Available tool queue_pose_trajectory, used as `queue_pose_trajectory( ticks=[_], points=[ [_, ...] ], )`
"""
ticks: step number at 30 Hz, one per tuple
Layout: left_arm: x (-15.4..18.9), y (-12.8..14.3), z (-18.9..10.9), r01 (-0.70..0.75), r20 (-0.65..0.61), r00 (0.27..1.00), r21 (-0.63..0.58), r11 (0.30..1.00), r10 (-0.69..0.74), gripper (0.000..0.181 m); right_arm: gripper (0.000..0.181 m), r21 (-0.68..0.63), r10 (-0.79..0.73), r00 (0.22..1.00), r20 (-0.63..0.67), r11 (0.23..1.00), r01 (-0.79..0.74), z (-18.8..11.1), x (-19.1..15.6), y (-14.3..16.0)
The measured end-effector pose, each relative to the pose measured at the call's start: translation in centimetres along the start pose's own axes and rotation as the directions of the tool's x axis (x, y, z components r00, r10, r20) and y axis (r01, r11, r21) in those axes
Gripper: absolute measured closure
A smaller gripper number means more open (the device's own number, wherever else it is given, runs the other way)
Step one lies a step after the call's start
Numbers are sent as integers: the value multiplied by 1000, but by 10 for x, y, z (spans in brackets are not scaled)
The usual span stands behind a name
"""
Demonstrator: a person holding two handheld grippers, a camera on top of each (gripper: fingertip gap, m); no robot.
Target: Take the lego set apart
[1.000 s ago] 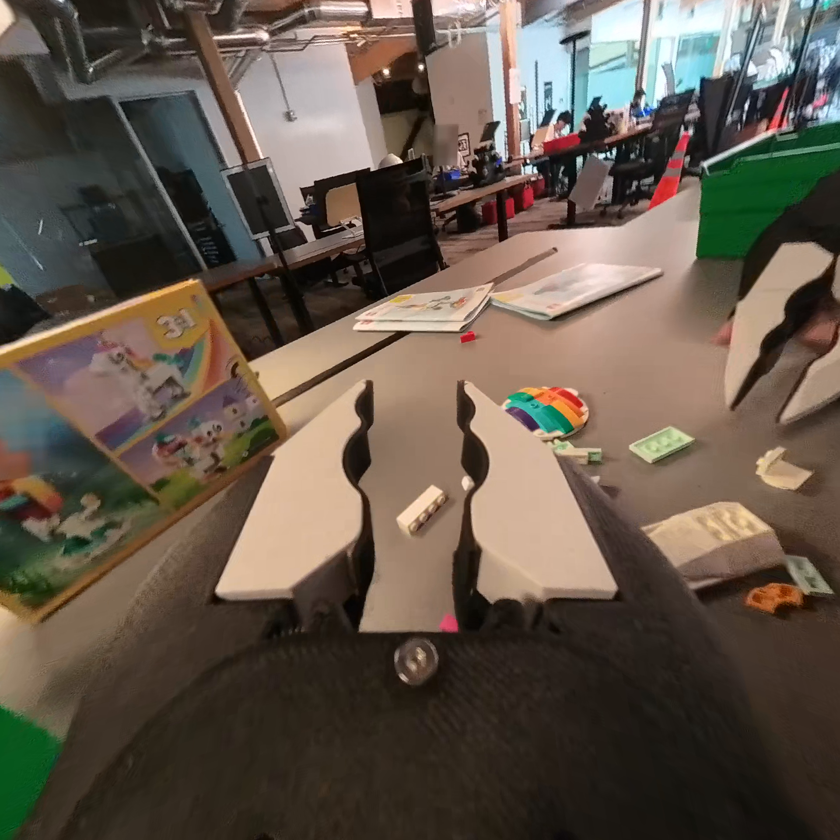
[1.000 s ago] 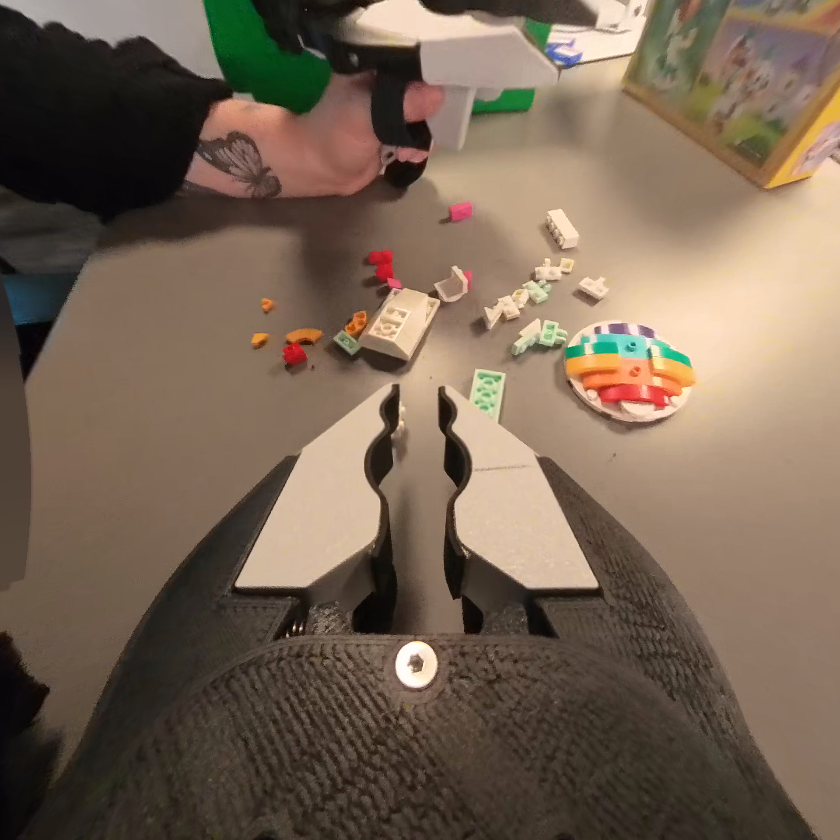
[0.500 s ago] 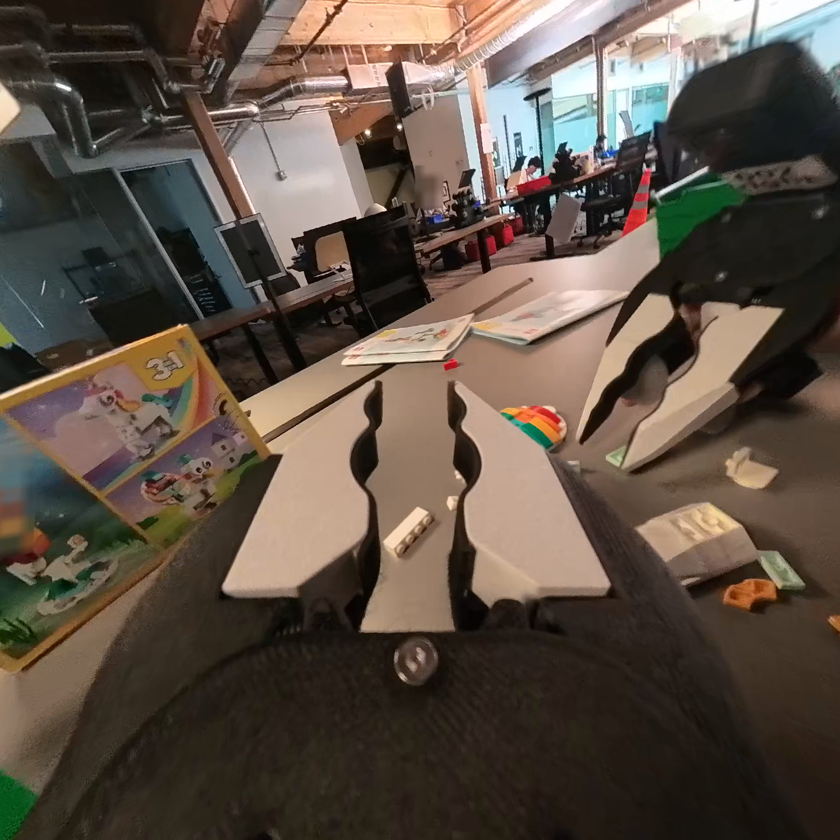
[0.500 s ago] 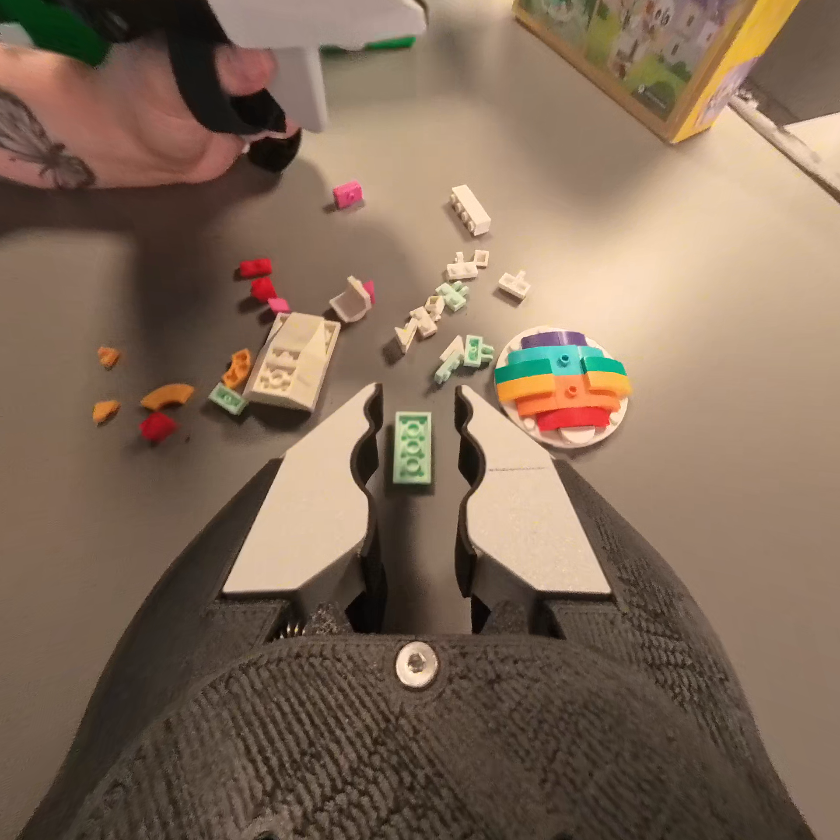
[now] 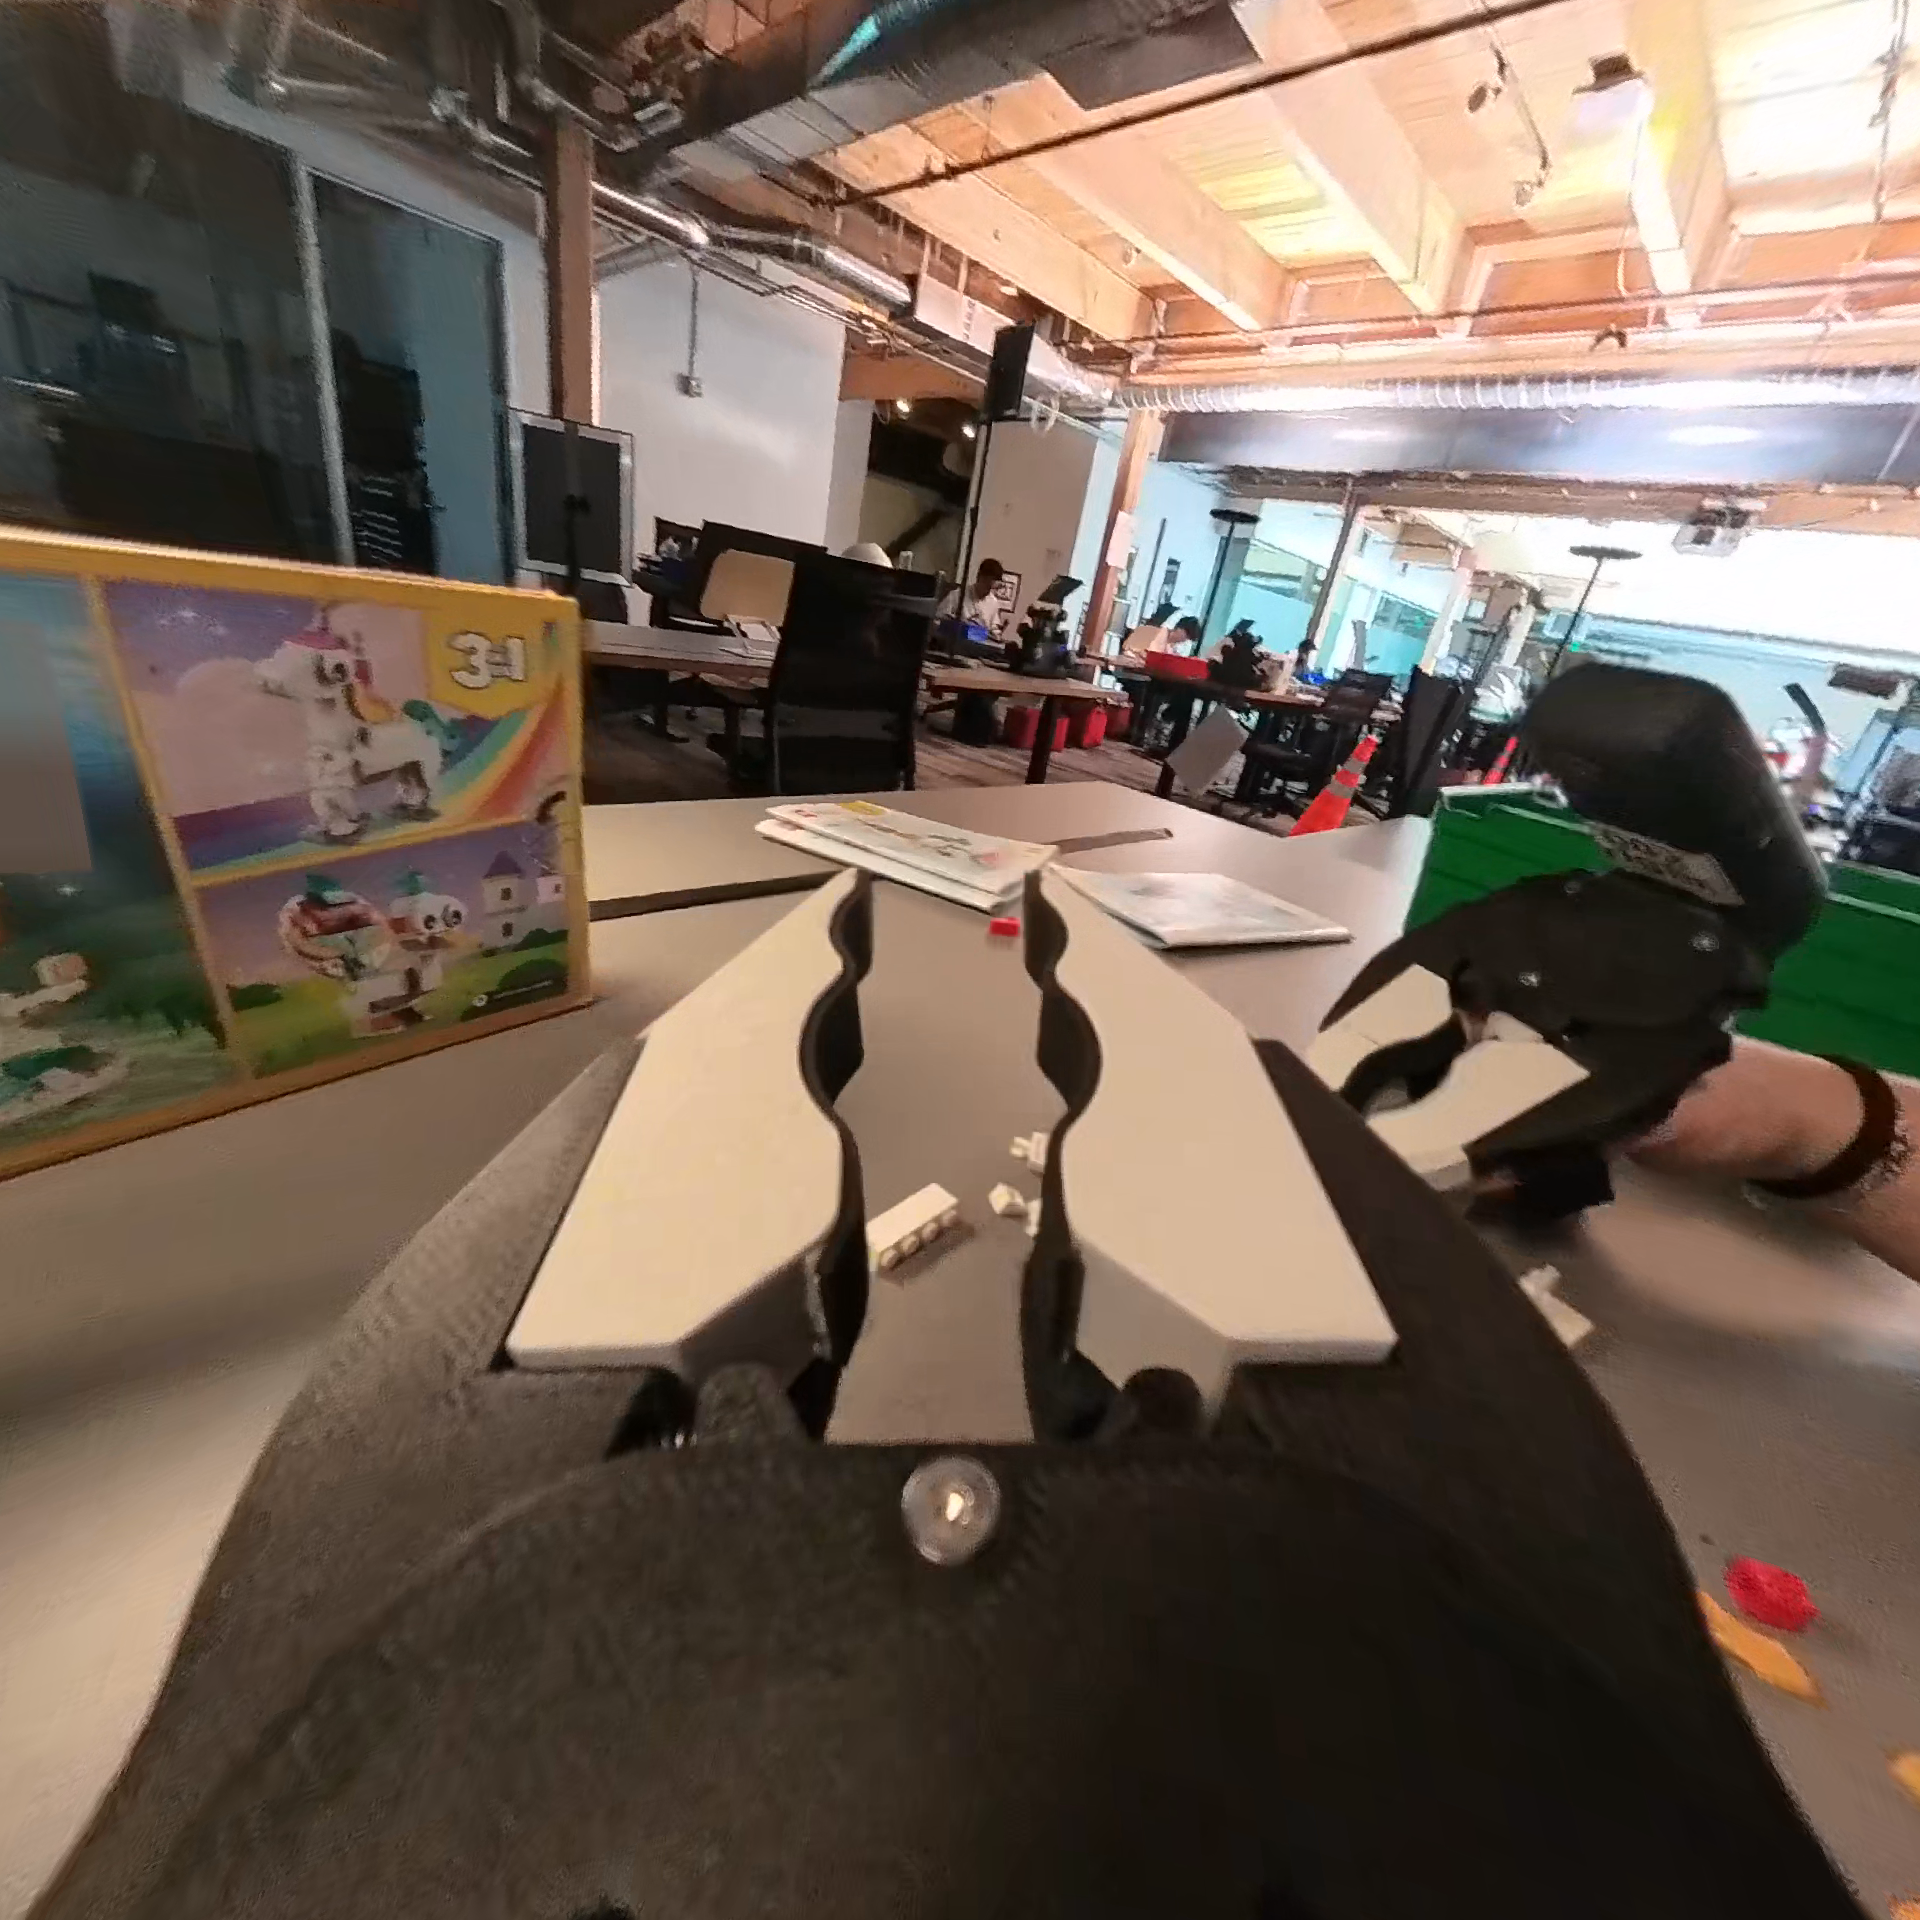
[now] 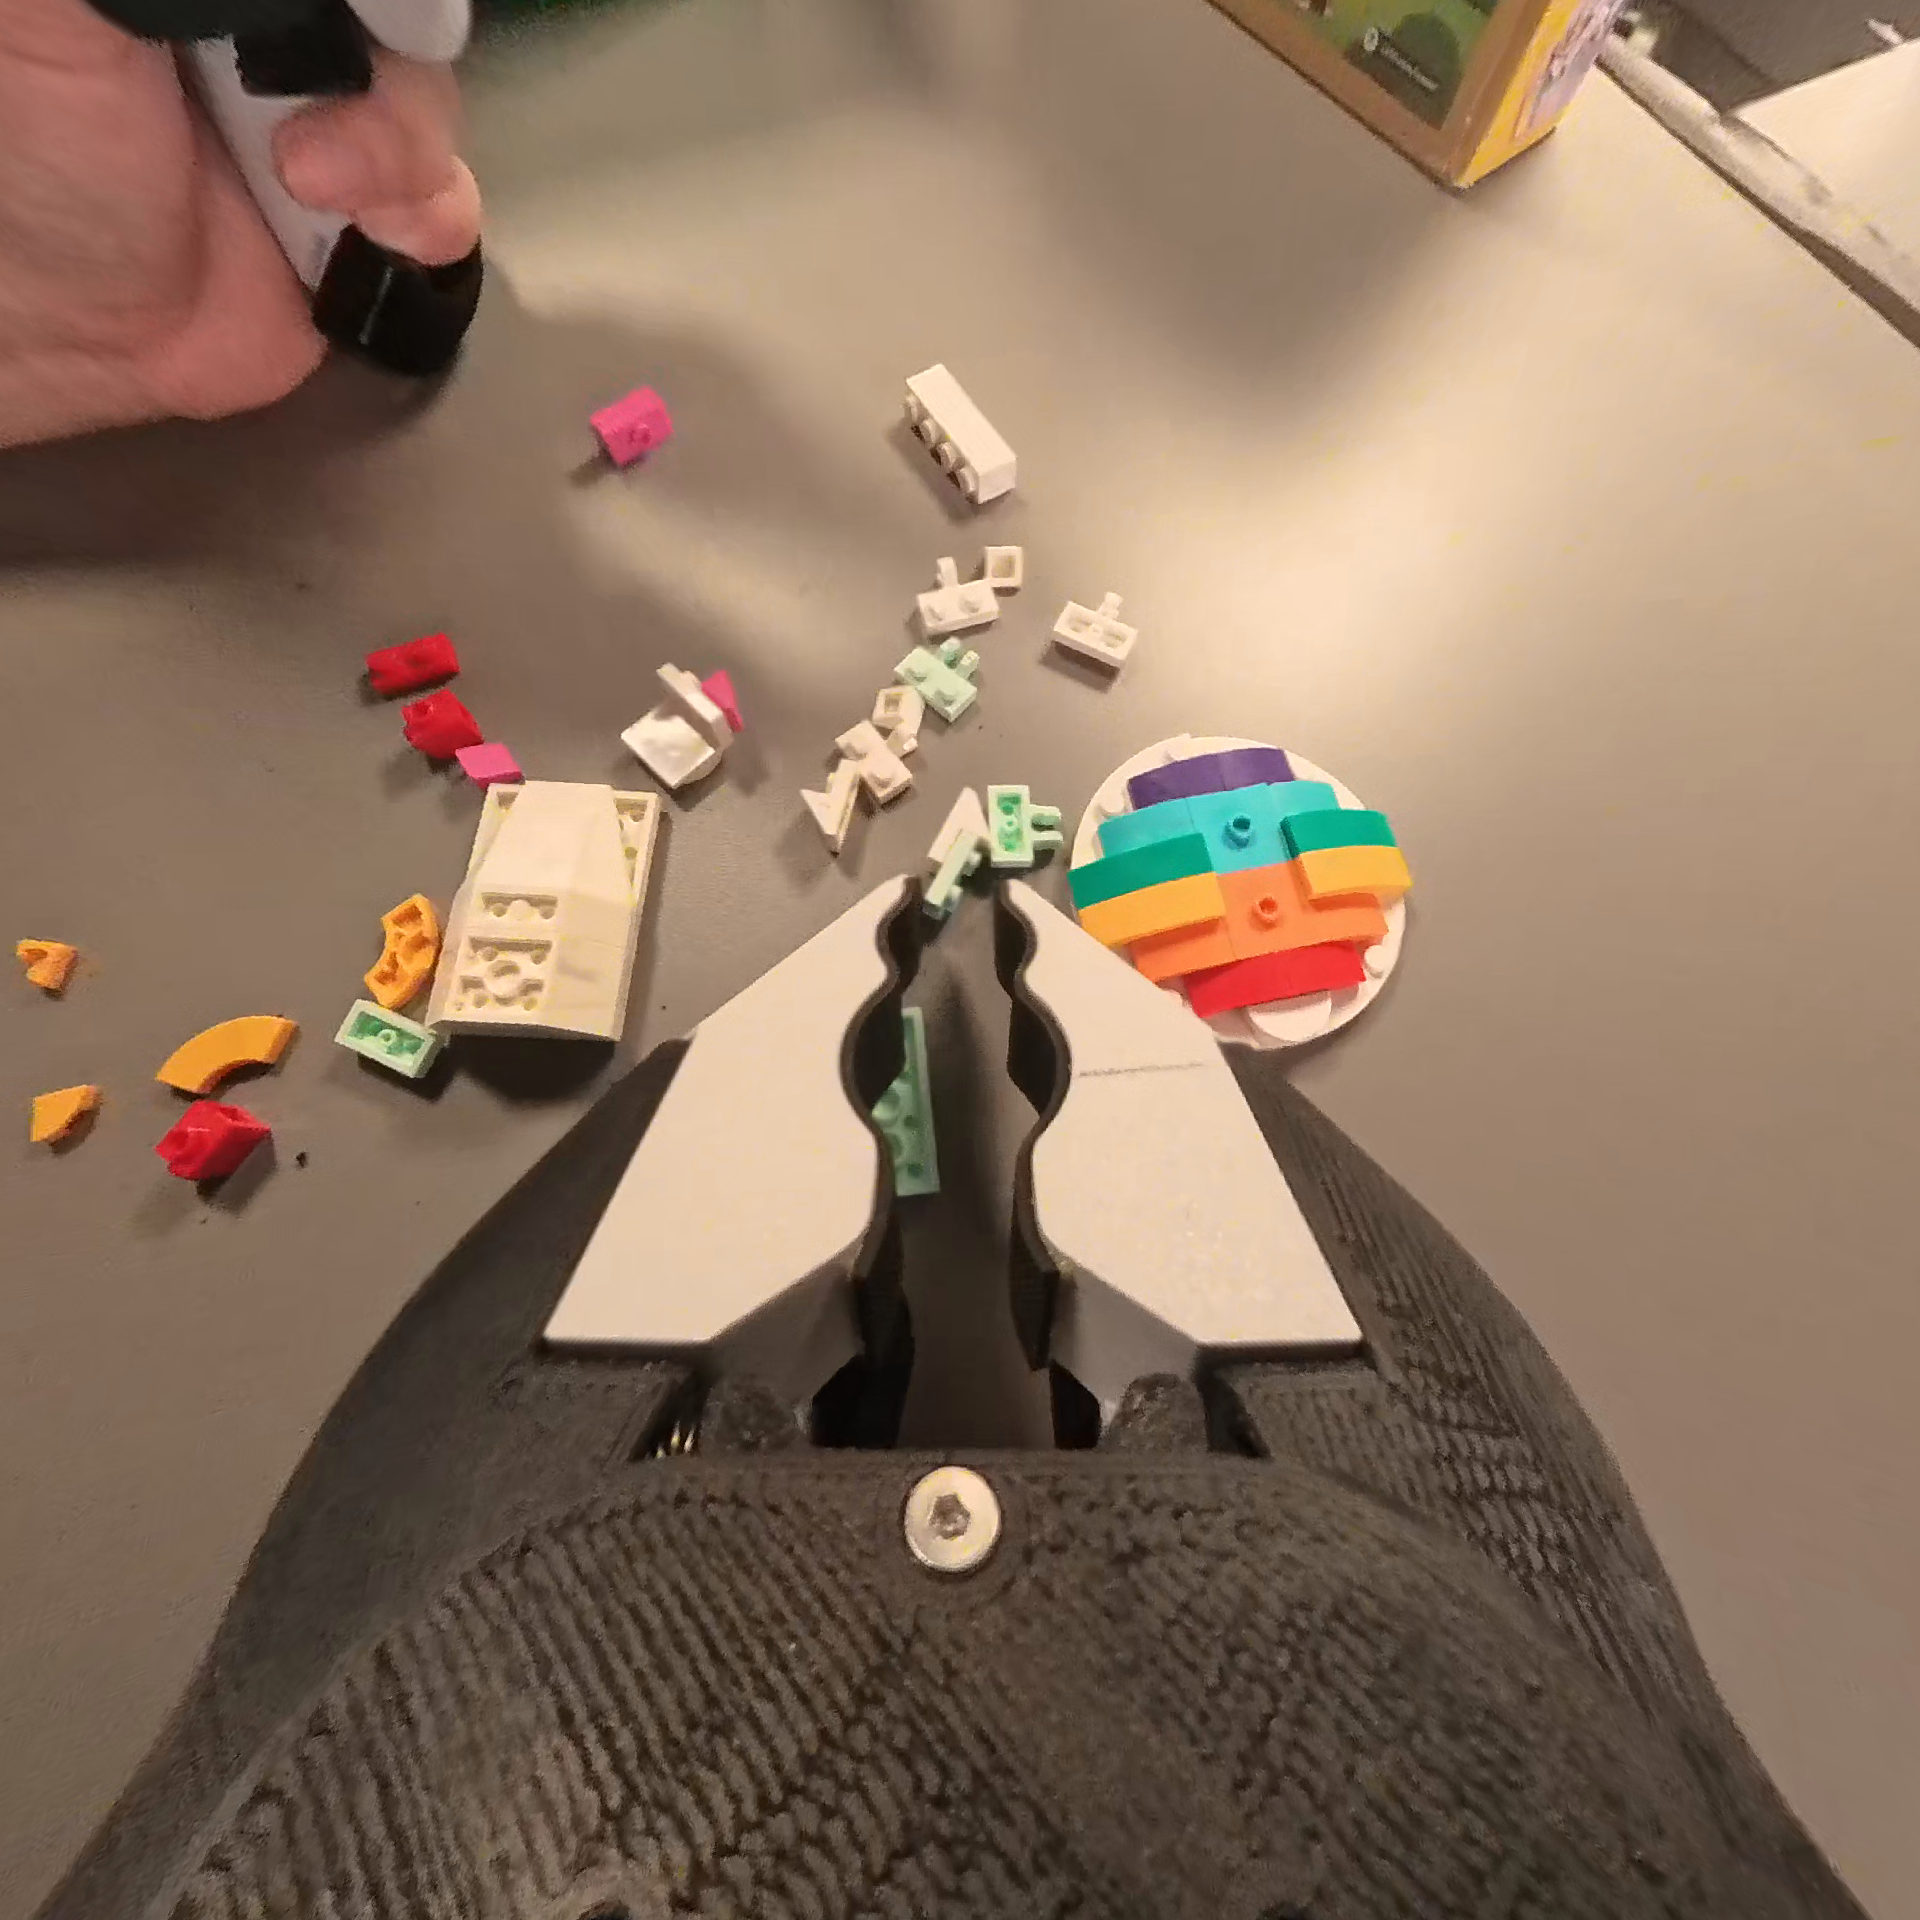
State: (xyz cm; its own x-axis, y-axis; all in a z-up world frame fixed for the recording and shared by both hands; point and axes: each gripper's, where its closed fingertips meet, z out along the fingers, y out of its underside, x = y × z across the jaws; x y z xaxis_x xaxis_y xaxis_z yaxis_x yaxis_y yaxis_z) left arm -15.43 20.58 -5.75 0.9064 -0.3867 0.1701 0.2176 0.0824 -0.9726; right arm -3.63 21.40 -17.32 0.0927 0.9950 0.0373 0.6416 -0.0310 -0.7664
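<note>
Right gripper [image 6: 956, 899] sits low over the grey bench [image 6: 1351, 416], jaws open a modest gap, gripping nothing; a mint-green flat studded plate [image 6: 909, 1107] lies loose between them. The round white plate with stacked rainbow arches [image 6: 1242, 894], the one chunk not yet taken apart, is just right of the tips. Looks like the next grab is that disc, probably shifting right first. Left gripper [image 5: 940, 914] hovers open and empty. Near the disc: three red bits, two pink, one long white brick [image 6: 958, 434].
</note>
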Motion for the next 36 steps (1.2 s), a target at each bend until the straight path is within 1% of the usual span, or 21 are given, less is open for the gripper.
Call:
queue_pose_trajectory(
  ticks=[1,2,4,6,8,11,13,16,18,19,20,22,24,26,27,28,29,30,31,33,36],
  points=[
    [5,2,2,-16,-20,1000,-16,1000,16,153,177,0,-27,1000,-7,1000,27,1,-1,-1],
    [11,4,3,-37,-48,998,-29,999,35,153,178,2,-64,998,-28,998,64,1,-1,-2],
    [30,12,6,-52,-153,987,-67,996,41,153,178,42,-205,973,-107,977,210,0,-1,-10],
    [48,24,10,-1,-259,965,-159,987,-41,151,178,92,-337,919,-202,928,361,-4,-3,-21],
    [64,34,10,72,-348,923,-255,964,-161,148,178,157,-445,845,-296,850,502,-10,-10,-34],
    [74,44,10,154,-382,875,-364,919,-298,148,179,195,-522,742,-420,747,636,-21,-18,-52],
    [79,50,9,169,-398,849,-419,892,-348,150,178,231,-519,713,-471,708,668,-29,-23,-63],
    [88,53,6,171,-441,808,-460,871,-391,153,178,245,-530,672,-517,660,710,-35,-29,-70],
    [95,53,3,156,-476,784,-471,869,-399,160,178,254,-540,655,-529,635,729,-37,-33,-72],
    [97,54,2,149,-489,774,-478,866,-403,170,178,256,-544,649,-532,627,735,-38,-35,-73],
    [99,54,1,144,-493,772,-481,865,-402,174,178,253,-546,643,-537,623,740,-38,-35,-73],
    [99,56,1,133,-488,778,-487,863,-396,174,178,237,-557,627,-544,615,752,-38,-35,-72],
    [98,61,0,135,-472,774,-529,838,-423,174,178,211,-568,616,-546,618,757,-35,-34,-70],
    [96,69,-4,112,-457,774,-582,806,-438,174,178,162,-502,586,-636,655,738,-44,-14,-73],
    [93,76,-7,77,-441,793,-612,787,-420,174,179,167,-419,587,-693,699,696,-59,6,-75],
    [89,77,-9,53,-432,813,-611,790,-389,174,179,225,-315,627,-713,743,630,-74,23,-76],
    [85,77,-10,45,-418,833,-602,797,-363,174,179,273,-238,665,-708,776,568,-86,37,-72],
    [79,77,-10,44,-390,856,-600,799,-340,174,179,287,-216,698,-683,799,528,-89,44,-65],
    [70,79,-8,45,-346,886,-598,800,-308,174,178,279,-233,743,-628,824,494,-84,45,-56],
    [56,84,-6,21,-277,931,-607,794,-237,174,178,207,-266,839,-474,893,400,-65,38,-31],
    [42,96,-8,-21,-204,967,-660,751,-152,173,178,106,-213,938,-273,963,249,-47,26,-4]
  ],
)
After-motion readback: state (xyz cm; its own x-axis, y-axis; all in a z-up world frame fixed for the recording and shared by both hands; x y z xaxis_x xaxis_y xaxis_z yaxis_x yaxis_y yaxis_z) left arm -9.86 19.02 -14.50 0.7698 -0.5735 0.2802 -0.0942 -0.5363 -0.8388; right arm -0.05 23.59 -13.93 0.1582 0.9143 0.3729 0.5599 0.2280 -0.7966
